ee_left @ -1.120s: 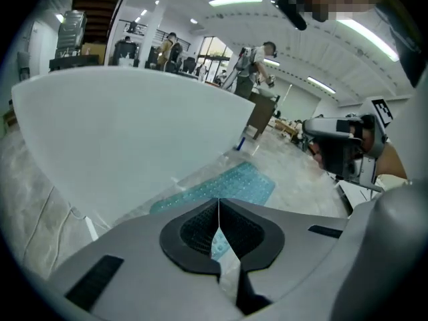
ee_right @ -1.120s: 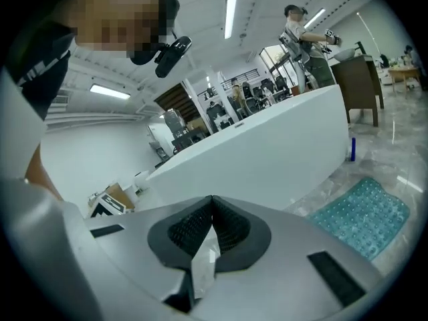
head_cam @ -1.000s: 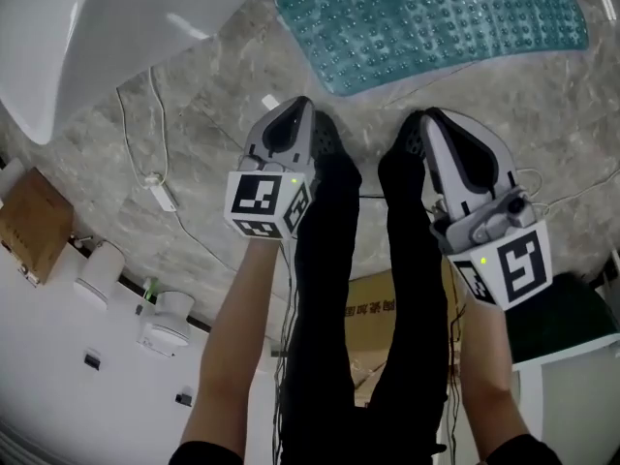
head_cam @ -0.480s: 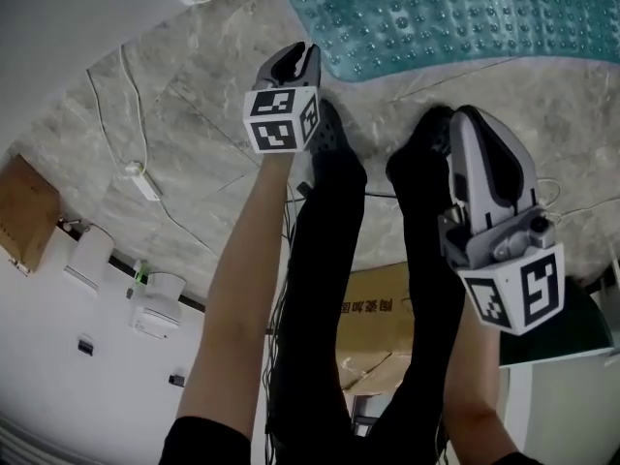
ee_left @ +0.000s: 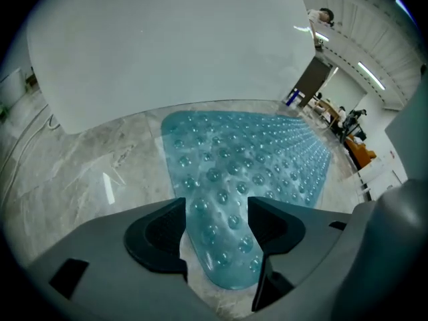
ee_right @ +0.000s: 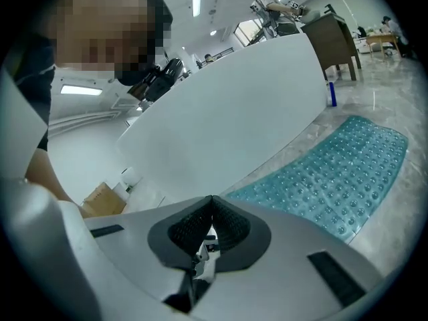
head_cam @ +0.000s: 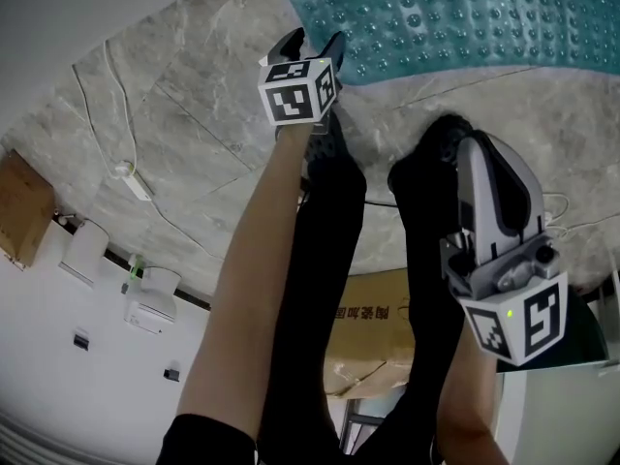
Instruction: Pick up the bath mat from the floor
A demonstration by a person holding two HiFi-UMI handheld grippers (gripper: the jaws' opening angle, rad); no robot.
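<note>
Bath mat (head_cam: 465,17) was recorded lying flat on the marble floor (head_cam: 194,114), beside a white tub (ee_left: 167,45). Left claw (ee_left: 216,206) was found wide, its jaws just opened, the mat's near corner seen between them, unpinched. Right claw (ee_right: 212,202) was noted closed, empty.

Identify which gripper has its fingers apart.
The left gripper: its fingers have just been opening, with the end of the bath mat between them, ungripped. The right gripper has them together, empty.
</note>
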